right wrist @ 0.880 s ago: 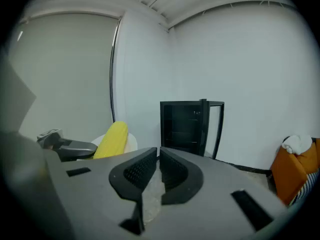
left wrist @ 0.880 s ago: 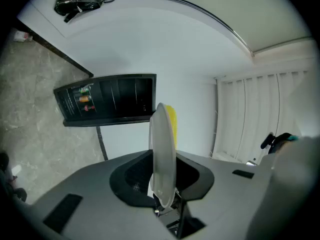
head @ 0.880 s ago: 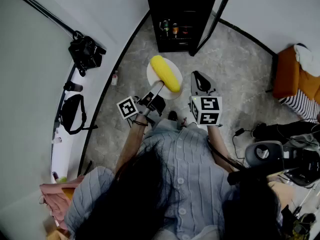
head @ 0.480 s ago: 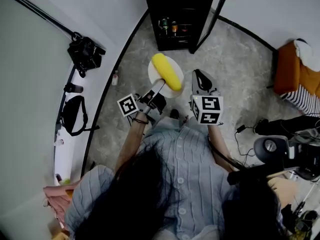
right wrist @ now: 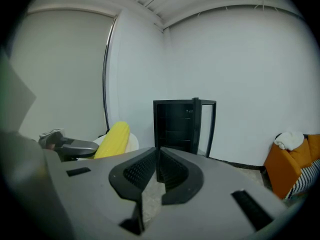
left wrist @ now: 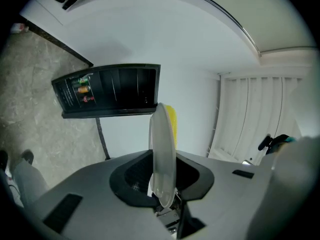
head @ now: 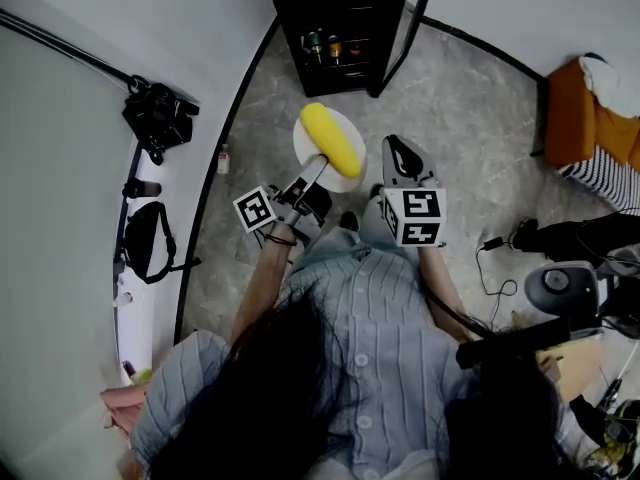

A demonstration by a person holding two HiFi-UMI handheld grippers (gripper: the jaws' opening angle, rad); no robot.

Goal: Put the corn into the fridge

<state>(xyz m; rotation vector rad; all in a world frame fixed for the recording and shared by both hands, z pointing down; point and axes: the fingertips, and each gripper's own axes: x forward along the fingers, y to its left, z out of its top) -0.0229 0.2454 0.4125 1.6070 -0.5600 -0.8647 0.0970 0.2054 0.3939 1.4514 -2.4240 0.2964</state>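
Left gripper point(head: 314, 171): jaws pinched on the near rim of the plate; nothing else is between them.
Plate point(head: 303, 146): white and round, held out just past the left gripper's tips. It is seen edge-on in the left gripper view.
Corn point(head: 332, 140): one yellow cob lying on the plate, just beyond the left gripper's tips and ahead-left of the right gripper. It is outside the fridge.
Right gripper point(head: 401, 154): jaws pressed together with nothing between them. It sits beside the left gripper on that gripper's right, clear of the plate.
Marker cubes: one on the back of each gripper, left point(head: 255, 211) and right point(head: 415, 218).
Sleeves point(head: 380, 308): light blue buttoned top, directly behind both grippers.
Fridge point(head: 335, 8): black, ahead of both grippers and beyond the plate, well apart from it; interior dark.
Fridge door point(head: 399, 36): swung open, on the right gripper's side of the cabinet.
Bottles point(head: 330, 46): a few small ones on a shelf inside the fridge; kind cannot be made out.
Floor point(head: 470, 138): grey stone pattern under both grippers.
Orange seat point(head: 575, 128): far out to the right gripper's right.
Black bag point(head: 155, 118): out to the left gripper's left, by the wall.
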